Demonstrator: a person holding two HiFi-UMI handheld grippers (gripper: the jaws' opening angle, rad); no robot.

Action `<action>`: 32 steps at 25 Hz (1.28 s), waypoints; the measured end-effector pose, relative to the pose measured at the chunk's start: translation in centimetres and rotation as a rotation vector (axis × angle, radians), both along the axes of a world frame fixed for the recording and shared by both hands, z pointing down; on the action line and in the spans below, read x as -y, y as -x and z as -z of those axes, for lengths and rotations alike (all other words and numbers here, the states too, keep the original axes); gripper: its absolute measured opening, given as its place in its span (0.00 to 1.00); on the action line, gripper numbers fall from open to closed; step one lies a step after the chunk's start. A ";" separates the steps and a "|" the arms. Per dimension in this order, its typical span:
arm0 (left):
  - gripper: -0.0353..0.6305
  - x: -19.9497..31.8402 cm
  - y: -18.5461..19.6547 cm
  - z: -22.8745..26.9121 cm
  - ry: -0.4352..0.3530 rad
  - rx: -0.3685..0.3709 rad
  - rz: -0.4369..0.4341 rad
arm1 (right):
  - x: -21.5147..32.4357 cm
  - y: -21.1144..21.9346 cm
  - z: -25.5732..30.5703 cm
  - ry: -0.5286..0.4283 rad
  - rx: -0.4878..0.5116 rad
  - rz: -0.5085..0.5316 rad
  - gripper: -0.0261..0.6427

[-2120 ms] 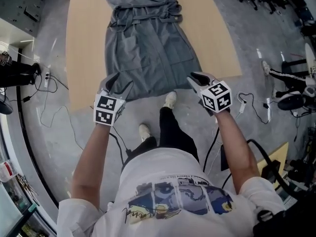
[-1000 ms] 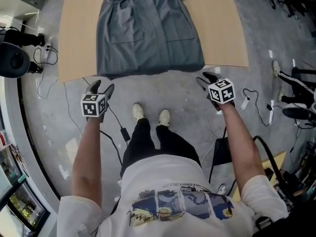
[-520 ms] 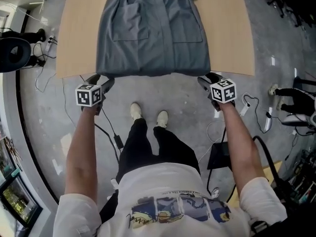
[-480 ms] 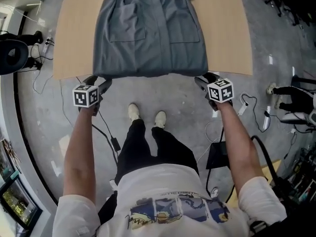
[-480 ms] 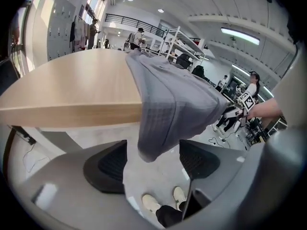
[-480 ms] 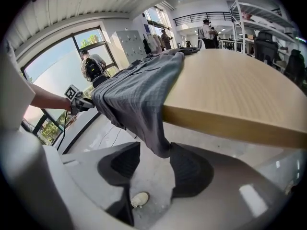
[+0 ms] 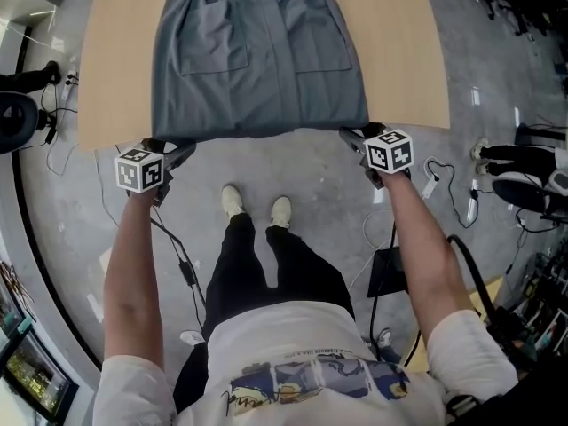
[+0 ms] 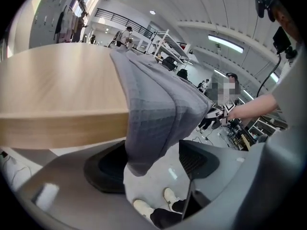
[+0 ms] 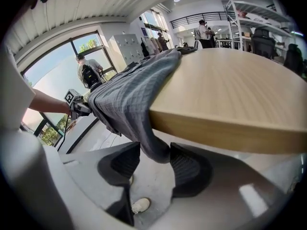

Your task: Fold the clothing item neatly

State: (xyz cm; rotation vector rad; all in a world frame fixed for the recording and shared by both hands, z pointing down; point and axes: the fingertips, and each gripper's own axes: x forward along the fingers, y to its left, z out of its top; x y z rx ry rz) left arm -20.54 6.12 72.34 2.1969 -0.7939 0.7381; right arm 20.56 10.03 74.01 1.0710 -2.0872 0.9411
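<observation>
A grey dress (image 7: 257, 60) lies flat on the wooden table (image 7: 115, 87), its hem hanging over the near edge. My left gripper (image 7: 173, 149) is at the hem's left corner and my right gripper (image 7: 352, 136) at its right corner. In the left gripper view the hem corner (image 8: 144, 143) hangs between the jaws of the left gripper (image 8: 153, 164), with a gap to the right pad. In the right gripper view the other corner (image 9: 156, 147) dangles between the pads of the right gripper (image 9: 156, 166). Both grippers' jaws have just been opening and stand open around the cloth.
The person's shoes (image 7: 232, 201) stand on the grey floor just below the table edge. Cables (image 7: 177, 256) trail on the floor at left and right. Chair bases (image 7: 524, 185) stand at the right. Shelving and people show far off in both gripper views.
Both grippers have moved from the floor side up to the table edge and now straddle the hem corners. The dress lies smoother than two seconds ago.
</observation>
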 end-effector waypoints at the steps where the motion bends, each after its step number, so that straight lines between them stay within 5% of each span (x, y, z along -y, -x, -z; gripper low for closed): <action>1: 0.57 0.1 0.0 0.0 -0.003 -0.004 0.001 | 0.1 0.0 0.0 -0.004 0.000 -0.006 0.31; 8: 0.57 0.7 0.2 0.7 -0.035 -0.032 0.012 | -0.1 0.5 0.2 -0.018 0.026 0.007 0.33; 11: 0.40 0.7 -0.1 1.2 -0.039 -0.063 0.014 | -0.2 1.3 0.6 -0.016 0.056 0.024 0.31; 16: 0.09 0.0 -1.2 3.0 -0.032 -0.151 0.003 | -0.9 2.3 1.5 -0.007 0.096 0.018 0.05; 24: 0.08 -2.8 -2.0 6.1 0.016 -0.274 -0.022 | -3.3 4.3 4.3 -0.003 0.200 0.002 0.05; 32: 0.08 -6.4 -1.8 10.4 -0.039 -0.332 -0.102 | -6.9 6.0 8.3 -0.068 0.281 0.015 0.05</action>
